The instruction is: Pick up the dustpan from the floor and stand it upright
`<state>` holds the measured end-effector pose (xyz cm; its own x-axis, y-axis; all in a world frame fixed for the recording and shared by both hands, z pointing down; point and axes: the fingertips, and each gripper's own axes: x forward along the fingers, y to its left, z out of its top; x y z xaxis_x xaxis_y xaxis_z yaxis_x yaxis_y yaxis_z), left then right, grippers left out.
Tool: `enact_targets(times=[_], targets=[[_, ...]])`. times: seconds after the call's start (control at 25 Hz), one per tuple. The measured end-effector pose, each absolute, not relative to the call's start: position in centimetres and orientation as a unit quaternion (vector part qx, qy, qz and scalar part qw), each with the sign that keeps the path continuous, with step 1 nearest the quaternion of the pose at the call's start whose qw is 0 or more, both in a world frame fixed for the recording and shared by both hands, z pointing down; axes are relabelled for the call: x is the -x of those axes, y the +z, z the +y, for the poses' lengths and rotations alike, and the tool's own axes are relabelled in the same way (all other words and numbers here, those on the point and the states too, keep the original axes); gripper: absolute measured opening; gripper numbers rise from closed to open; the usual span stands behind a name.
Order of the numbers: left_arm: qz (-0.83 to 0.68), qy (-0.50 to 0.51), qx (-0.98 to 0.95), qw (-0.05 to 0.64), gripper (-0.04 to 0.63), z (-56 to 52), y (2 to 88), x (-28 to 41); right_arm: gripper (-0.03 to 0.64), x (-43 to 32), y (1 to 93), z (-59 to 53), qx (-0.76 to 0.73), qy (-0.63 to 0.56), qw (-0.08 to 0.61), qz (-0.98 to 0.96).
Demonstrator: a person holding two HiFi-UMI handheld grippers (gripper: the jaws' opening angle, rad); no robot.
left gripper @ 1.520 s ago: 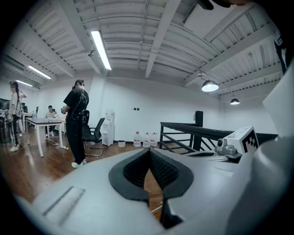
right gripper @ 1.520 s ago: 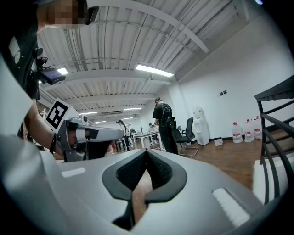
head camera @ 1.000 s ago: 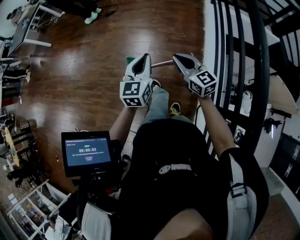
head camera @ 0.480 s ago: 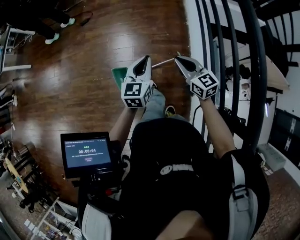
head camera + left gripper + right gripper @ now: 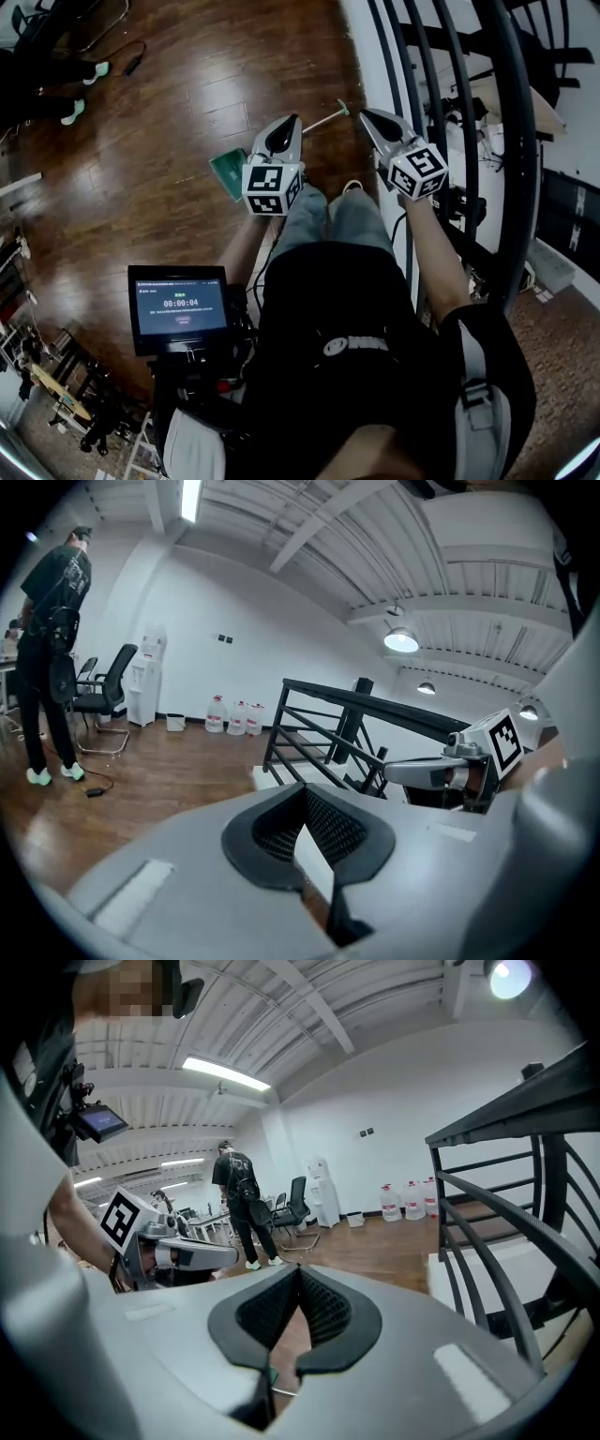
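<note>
The green dustpan (image 5: 228,172) lies flat on the dark wooden floor, and its thin pale handle (image 5: 324,119) runs up to the right toward the railing. In the head view my left gripper (image 5: 284,127) hovers over the handle just right of the pan, shut and empty. My right gripper (image 5: 369,116) hangs beside the handle's far end, also shut with nothing in it. In the left gripper view the jaws (image 5: 332,888) meet at their tips. A sliver of green shows through the small gap below the right gripper's closed tips (image 5: 281,1365).
A black stair railing (image 5: 441,112) stands close on the right. A person (image 5: 52,639) stands by an office chair (image 5: 105,691) across the room, with water bottles (image 5: 234,717) along the far wall. A small screen (image 5: 180,309) hangs at my left hip.
Both grippers have moved forward and down toward the floor. The dustpan, mostly hidden behind the left gripper before, now shows to its left, and the handle's end lies between the grippers.
</note>
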<state>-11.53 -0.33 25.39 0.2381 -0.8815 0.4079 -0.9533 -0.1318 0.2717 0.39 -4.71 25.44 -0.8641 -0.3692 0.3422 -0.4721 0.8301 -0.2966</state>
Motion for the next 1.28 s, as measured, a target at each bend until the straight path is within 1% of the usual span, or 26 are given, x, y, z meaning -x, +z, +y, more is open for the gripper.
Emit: enact_targets(times=[0.12, 0.28, 0.36, 0.48, 0.6, 0.68, 0.76, 0.84, 0.92, 0.96, 1.04, 1.12, 1.28], targets=[[-0.594, 0.09, -0.759, 0.249, 0.018, -0.4, 26.0, 9.8, 0.003, -1.7, 25.4, -4.2, -0.231, 0.195, 0.142, -0.943], [-0.565, 0.127, -0.773, 0.259, 0.018, -3.3, 28.5, 6.5, 0.003, -3.9, 26.4, -6.2, -0.239, 0.21, 0.139, -0.938], [-0.545, 0.158, -0.785, 0.25, 0.018, -4.9, 30.1, 5.0, 0.003, -4.6, 27.0, -7.4, -0.243, 0.215, 0.136, -0.936], [-0.511, 0.215, -0.803, 0.218, 0.018, -6.3, 32.2, 3.2, 0.003, -5.1, 26.7, -8.2, -0.245, 0.211, 0.131, -0.937], [-0.463, 0.287, -0.815, 0.198, 0.018, -6.4, 36.5, 0.9, 0.003, -5.9, 28.0, -8.8, -0.253, 0.223, 0.128, -0.933], [-0.432, 0.32, -0.818, 0.206, 0.02, -8.2, 41.6, -0.9, 0.003, -6.8, 31.0, -11.4, -0.265, 0.24, 0.121, -0.926], [-0.396, 0.35, -0.818, 0.226, 0.137, -9.5, 47.2, -2.7, 0.003, -7.6, 34.6, -13.7, -0.272, 0.25, 0.122, -0.921], [-0.365, 0.387, -0.814, 0.233, 0.172, -9.5, 52.2, -3.6, 0.003, -8.0, 38.0, -14.4, -0.272, 0.258, 0.127, -0.918], [-0.343, 0.425, -0.808, 0.221, 0.216, -8.9, 56.9, -3.7, 0.003, -8.5, 41.3, -13.9, -0.273, 0.264, 0.131, -0.916], [-0.338, 0.435, -0.805, 0.222, 0.243, -8.7, 59.3, -3.7, 0.003, -8.8, 43.1, -13.5, -0.274, 0.265, 0.134, -0.915], [-0.335, 0.437, -0.798, 0.243, 0.291, -8.5, 64.3, -3.7, 0.003, -9.4, 46.6, -12.9, -0.276, 0.264, 0.139, -0.914], [-0.335, 0.44, -0.792, 0.258, 0.295, -8.9, 69.6, -3.7, 0.003, -10.1, 50.4, -12.7, -0.278, 0.268, 0.138, -0.912], [-0.336, 0.471, -0.78, 0.241, 0.298, -10.1, 80.7, -4.1, 0.003, -11.6, 59.7, -12.6, -0.286, 0.281, 0.143, -0.905]])
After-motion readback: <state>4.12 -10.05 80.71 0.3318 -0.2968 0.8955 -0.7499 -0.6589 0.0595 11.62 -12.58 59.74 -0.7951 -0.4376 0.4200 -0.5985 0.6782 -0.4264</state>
